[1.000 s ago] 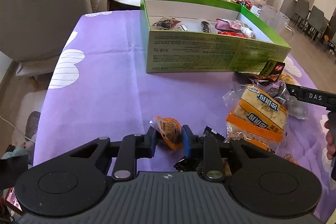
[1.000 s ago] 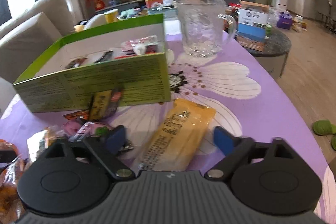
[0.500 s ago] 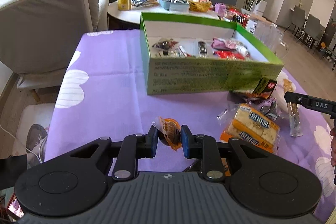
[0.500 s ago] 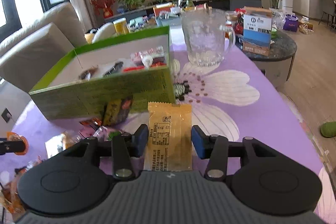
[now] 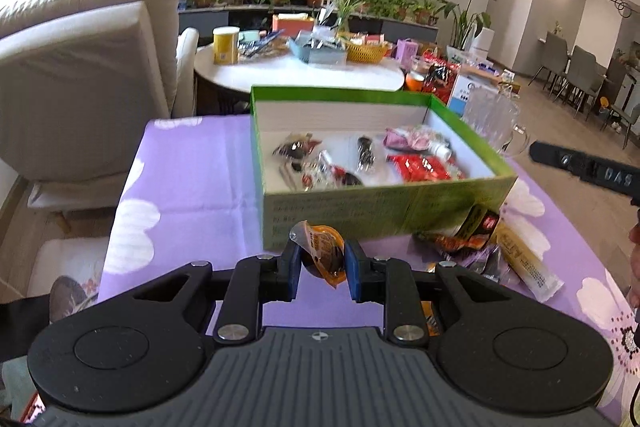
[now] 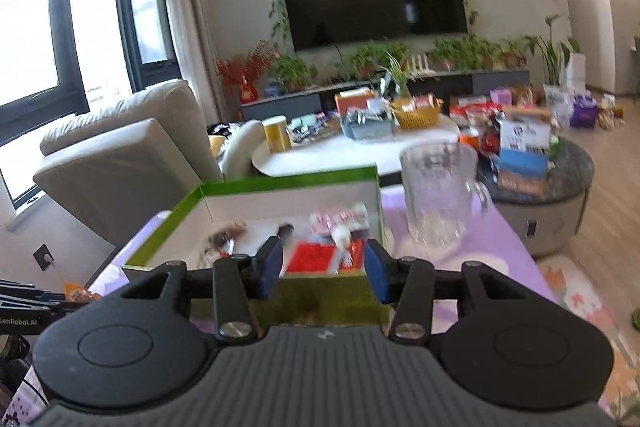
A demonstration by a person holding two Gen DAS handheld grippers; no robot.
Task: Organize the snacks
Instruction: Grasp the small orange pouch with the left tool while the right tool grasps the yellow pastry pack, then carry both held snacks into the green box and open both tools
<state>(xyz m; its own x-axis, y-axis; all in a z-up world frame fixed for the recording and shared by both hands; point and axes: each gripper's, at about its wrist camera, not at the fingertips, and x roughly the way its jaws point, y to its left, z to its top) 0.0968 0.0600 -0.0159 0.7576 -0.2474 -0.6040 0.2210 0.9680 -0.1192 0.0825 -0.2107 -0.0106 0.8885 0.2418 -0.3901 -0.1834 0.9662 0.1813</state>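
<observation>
Left wrist view: your left gripper is pinching the orange snack packet at lower centre; it's looking light, crinkly, slippery, so grip mid-body. Right gripper is gaping empty.

The left tool now carries the orange snack packet well above the surface, where a second ago it was down among the loose wrappers; the packet now hangs in front of the near wall of the green box, with the box interior open to view. The right tool no longer has the yellow wafer bar between its blue pads; its jaws stand apart with nothing between them, raised to face the box. The yellow wafer bar lies on the surface beside the loose wrappers.
</observation>
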